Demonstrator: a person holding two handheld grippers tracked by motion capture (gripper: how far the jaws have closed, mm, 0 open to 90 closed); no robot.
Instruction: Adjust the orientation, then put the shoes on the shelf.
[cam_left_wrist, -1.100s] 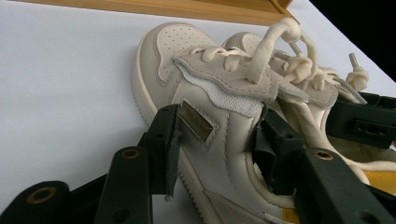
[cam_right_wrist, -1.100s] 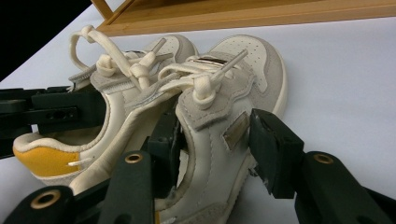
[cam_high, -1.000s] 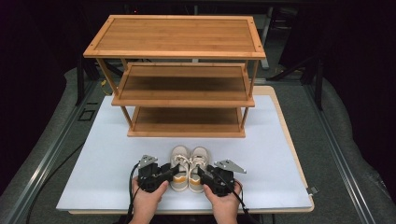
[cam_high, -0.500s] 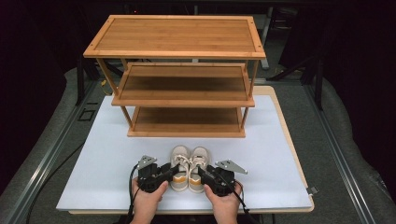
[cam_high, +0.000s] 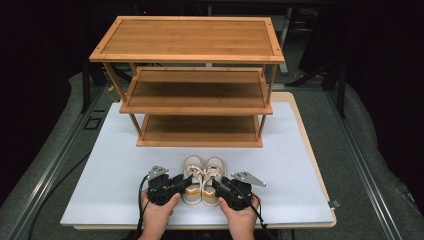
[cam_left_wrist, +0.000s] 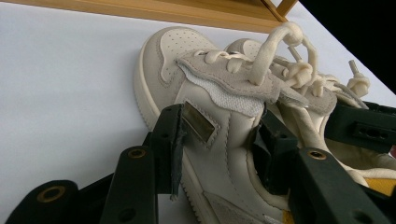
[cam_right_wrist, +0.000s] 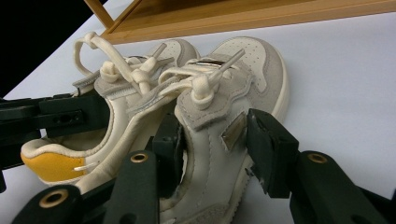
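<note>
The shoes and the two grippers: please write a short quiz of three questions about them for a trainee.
1. True or false: each gripper's jaws straddle one shoe.
2. What stands behind the shoes?
3. The shoes are: A) on a shelf B) on the white board C) lifted.

Key:
1. True: left gripper on the left shoe, right gripper on the right shoe.
2. A wooden three-shelf rack.
3. B, the white board.
</note>
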